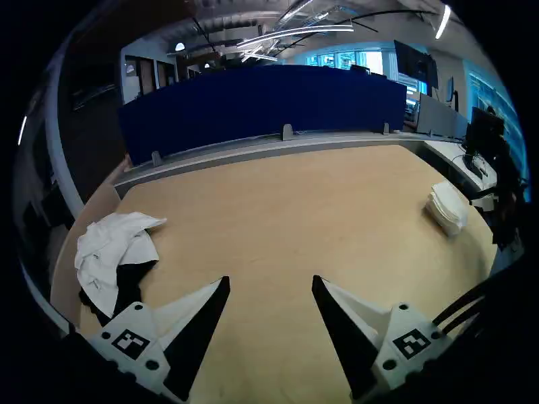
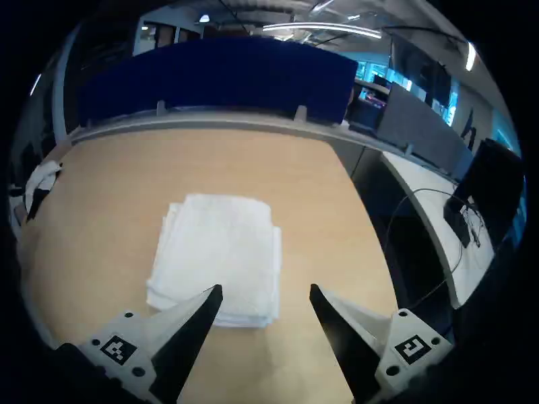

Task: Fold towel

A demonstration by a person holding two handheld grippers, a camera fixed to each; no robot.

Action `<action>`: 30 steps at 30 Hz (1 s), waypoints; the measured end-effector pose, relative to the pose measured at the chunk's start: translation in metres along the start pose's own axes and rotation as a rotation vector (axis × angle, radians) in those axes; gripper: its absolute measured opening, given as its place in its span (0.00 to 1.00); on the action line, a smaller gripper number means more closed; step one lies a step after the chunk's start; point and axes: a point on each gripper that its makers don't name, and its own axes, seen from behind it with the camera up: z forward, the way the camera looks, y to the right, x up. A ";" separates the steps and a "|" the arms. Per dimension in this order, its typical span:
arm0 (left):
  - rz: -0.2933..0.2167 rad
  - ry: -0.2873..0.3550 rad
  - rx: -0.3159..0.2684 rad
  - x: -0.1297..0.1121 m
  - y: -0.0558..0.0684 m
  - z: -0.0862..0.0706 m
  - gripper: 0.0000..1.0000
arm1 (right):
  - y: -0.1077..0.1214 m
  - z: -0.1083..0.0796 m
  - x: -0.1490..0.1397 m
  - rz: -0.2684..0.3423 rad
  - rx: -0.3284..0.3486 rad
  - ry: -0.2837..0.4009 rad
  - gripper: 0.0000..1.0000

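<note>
A stack of folded white towels point(image 2: 217, 256) lies on the wooden table point(image 2: 202, 168), just ahead of my right gripper point(image 2: 265, 293), which is open with nothing between its fingers. The same stack point(image 1: 447, 207) sits at the far right table edge in the left gripper view. A crumpled pile of white towels point(image 1: 111, 252) lies over a dark cloth point(image 1: 131, 279) at the table's left side; the pile is small at the far left point(image 2: 40, 180) in the right gripper view. My left gripper point(image 1: 271, 283) hovers open above bare table point(image 1: 283, 202), right of the crumpled pile.
A blue partition point(image 1: 263, 108) with a grey rail runs along the table's far edge. Beyond the right edge stand another desk point(image 2: 431, 202) with cables, dark monitors point(image 1: 485, 131) and a dark chair point(image 2: 495, 182).
</note>
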 end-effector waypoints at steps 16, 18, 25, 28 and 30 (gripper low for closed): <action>-0.035 0.049 -0.008 0.014 0.002 0.000 0.90 | -0.009 -0.049 0.113 0.102 -0.037 0.424 1.00; -0.043 0.060 -0.009 0.017 0.002 0.000 0.90 | -0.011 -0.052 0.118 0.102 -0.037 0.439 1.00; -0.066 0.115 0.003 0.029 -0.003 -0.001 0.90 | -0.025 -0.058 0.137 0.076 -0.042 0.478 1.00; -0.071 0.151 0.016 0.038 -0.009 -0.003 0.90 | -0.035 -0.065 0.148 0.077 -0.038 0.506 1.00; -0.076 0.173 0.024 0.044 -0.012 -0.004 0.90 | -0.043 -0.069 0.156 0.082 -0.034 0.527 1.00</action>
